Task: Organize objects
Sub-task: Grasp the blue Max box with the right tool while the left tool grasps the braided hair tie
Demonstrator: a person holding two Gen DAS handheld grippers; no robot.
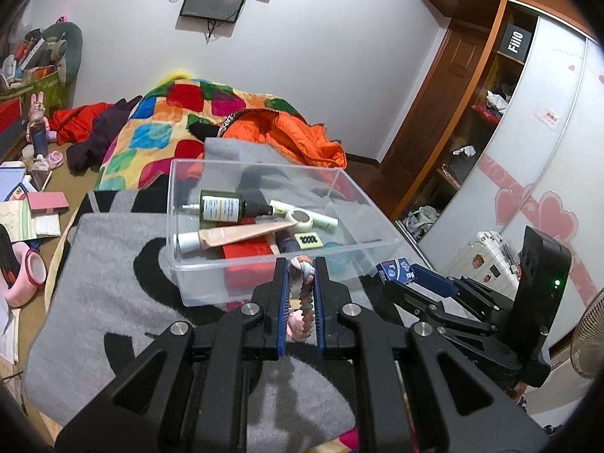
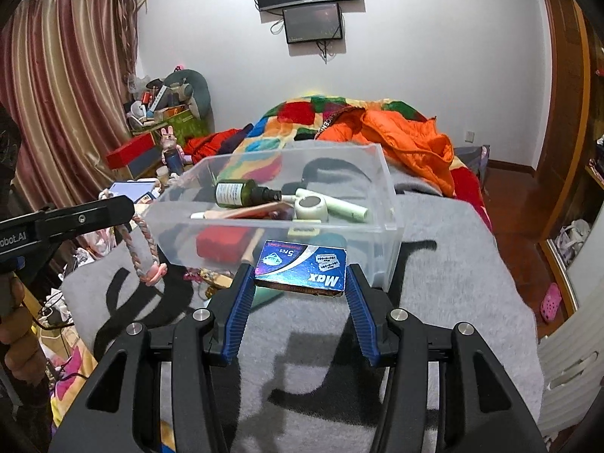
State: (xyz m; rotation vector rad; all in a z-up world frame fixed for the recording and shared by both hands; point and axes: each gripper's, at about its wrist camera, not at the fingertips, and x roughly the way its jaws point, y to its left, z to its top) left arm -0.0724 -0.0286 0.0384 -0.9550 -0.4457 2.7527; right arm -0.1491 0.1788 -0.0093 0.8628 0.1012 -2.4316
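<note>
Left hand-held gripper (image 1: 300, 264) pinching braided pink-grey rope loop (image 1: 304, 294), right hand-held gripper (image 2: 300, 275) clamping blue cardboard razor-blade box (image 2: 302, 268), both just short of clear plastic bin (image 2: 389, 188); clear near wall before releasing.

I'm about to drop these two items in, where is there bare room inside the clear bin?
The clear bin is bare along its far wall and its right end, beyond the pale green tube. It is crowded at the middle and near-left, where the green spray bottle, peach tube and red box pile up.
</note>
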